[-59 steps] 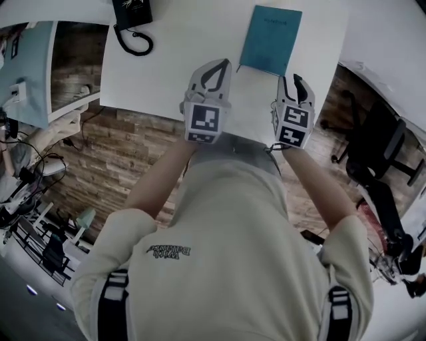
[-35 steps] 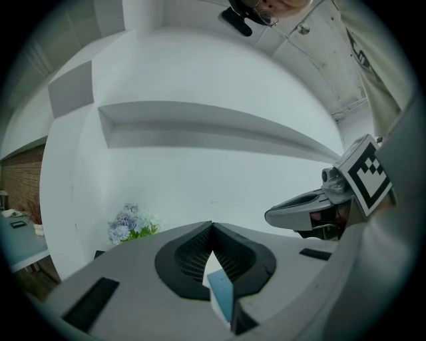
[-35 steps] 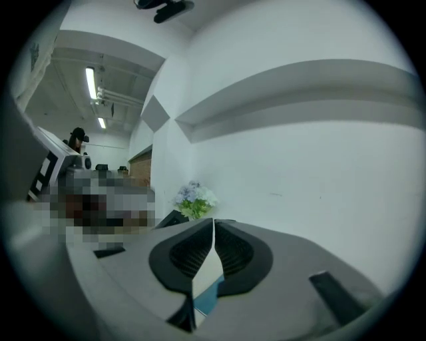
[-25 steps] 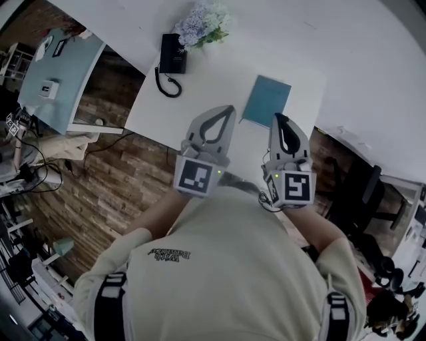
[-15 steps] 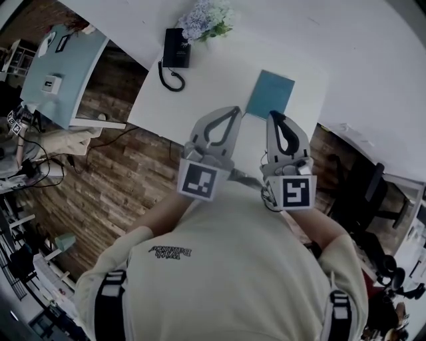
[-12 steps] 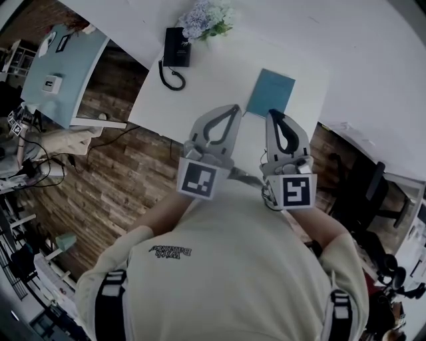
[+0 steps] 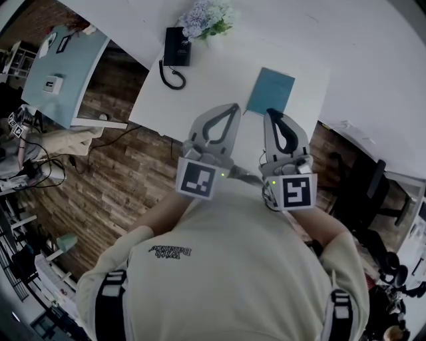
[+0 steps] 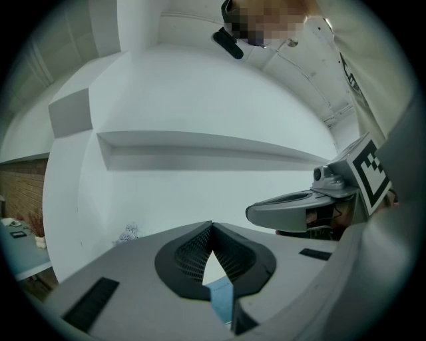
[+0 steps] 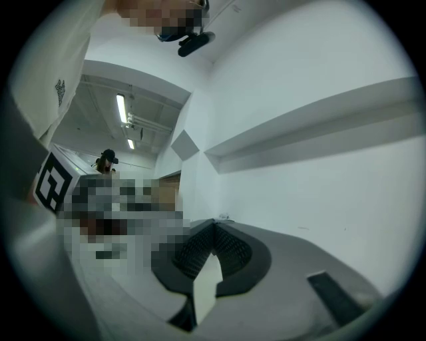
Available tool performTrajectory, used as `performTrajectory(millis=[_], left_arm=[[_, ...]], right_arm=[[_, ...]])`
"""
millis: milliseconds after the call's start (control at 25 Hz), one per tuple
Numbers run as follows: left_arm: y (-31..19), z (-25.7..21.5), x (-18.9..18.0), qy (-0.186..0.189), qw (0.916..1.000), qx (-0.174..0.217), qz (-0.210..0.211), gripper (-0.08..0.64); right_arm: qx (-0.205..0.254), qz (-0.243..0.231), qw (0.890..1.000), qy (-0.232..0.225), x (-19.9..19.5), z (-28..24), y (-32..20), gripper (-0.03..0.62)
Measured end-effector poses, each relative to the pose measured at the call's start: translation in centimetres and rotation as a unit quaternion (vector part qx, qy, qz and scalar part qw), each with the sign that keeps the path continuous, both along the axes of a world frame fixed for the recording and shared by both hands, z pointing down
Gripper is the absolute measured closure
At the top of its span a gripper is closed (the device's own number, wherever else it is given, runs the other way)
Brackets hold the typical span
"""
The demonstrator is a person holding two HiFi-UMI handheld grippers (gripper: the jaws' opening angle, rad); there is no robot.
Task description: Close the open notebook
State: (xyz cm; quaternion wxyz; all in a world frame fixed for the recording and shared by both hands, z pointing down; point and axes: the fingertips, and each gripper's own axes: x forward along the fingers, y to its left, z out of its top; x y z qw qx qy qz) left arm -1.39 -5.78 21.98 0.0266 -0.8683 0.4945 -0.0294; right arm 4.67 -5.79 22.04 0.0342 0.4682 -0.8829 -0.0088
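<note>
**Notebook lies shut on the white desk, both grippers closed and empty**

Notebook, teal-covered and rectangular (image 7: 271,91), lies flat and closed on the white rectangular table (image 7: 200,86), cover up, toward the table's 3 o'clock side in the head view. Nothing rests on it.

The left gripper (image 7: 233,106) is held at the table's near edge, at about 7 o'clock from the notebook. Its grey jaws meet at the tips, with only the teardrop hollow behind them and nothing clamped. In the left gripper view a patch of the teal cover shows through that hollow.

The right gripper (image 7: 269,113) sits at 6 o'clock from the notebook, just beside the left one. Its jaws are likewise pressed tip to tip and hold nothing. In the head view its tips line up with the notebook's near edge; contact cannot be judged.

A black desk telephone with a coiled cord (image 7: 174,53) stands at 10 o'clock from the notebook, well apart from it. A bunch of pale flowers (image 7: 210,14) is just beside the telephone, at its 1 o'clock. A black office chair (image 7: 363,190) stands on the floor at 4 o'clock from the table.
</note>
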Motion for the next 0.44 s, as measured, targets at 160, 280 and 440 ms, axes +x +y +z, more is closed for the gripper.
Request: performTrajectory(millis=[160,280,440], left_arm=[[0.21,0.06,0.03,0.000,1.0000,0.000,0.002,0.546],[0.24,0.07,0.00,0.001,1.0000,-0.002,0.002,0.548],[0.46,0.22,-0.07,-0.003,1.0000,-0.004,0.003,0.546]], right_arm=[[-0.002,0.000,1.000,-0.002,-0.03,0.10,0.18,0.591],[-0.004,0.001,1.000,-0.002,-0.10,0.07,0.24,0.591],[-0.005,-0.001,1.000,-0.004,-0.29,-0.03,0.43,0.591]])
